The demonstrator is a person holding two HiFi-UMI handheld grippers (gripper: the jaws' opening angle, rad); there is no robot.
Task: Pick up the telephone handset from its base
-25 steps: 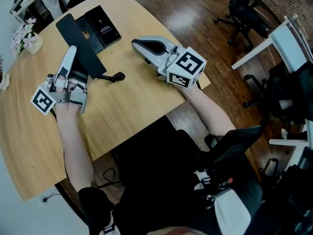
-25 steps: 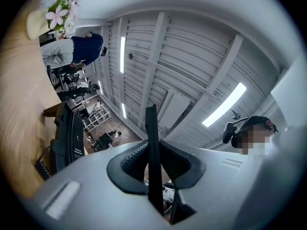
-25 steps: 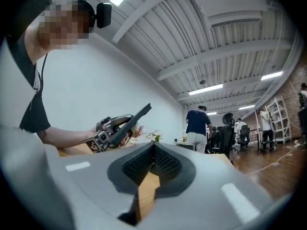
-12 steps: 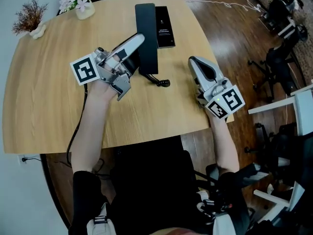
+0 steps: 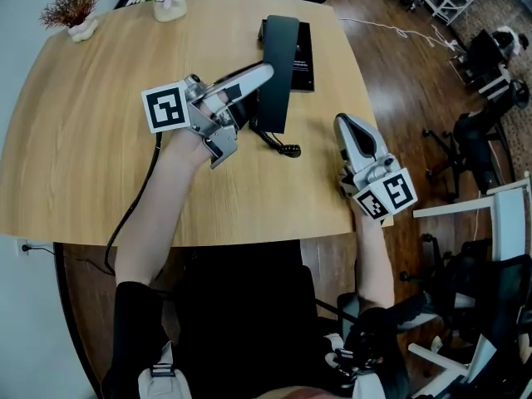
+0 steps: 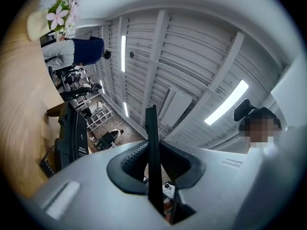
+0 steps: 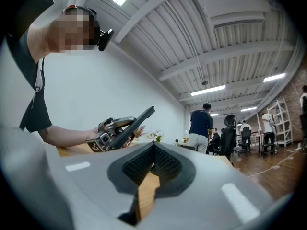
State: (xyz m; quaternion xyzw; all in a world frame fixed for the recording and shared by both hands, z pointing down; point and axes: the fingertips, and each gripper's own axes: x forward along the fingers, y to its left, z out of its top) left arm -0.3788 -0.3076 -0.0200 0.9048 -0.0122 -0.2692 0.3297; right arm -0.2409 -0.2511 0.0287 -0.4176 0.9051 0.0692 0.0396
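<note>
So the big wooden table (image 5: 83, 156) has the black telephone base (image 5: 304, 56) sitting toward the far edge, and the handset (image 5: 281, 46) is already off it, tilted nose-up in the air just over the base's left side. The left gripper (image 5: 264, 75) is clamped on the handset, and its own view shows the jaws pinching it across the thin edge like a slab (image 6: 152, 157). The right gripper (image 5: 347, 125) sits off to the side near the table edge, jaws closed together on nothing. What I'd worry about: that skinny edge-on pinch looks like it could let the handset pivot or slide out if the wrist tips more. Also, the coiled cord (image 5: 278, 144) trails on the table below it, so lifting higher or farther could pull it taut and drag the base, since nothing's holding the base down.
</note>
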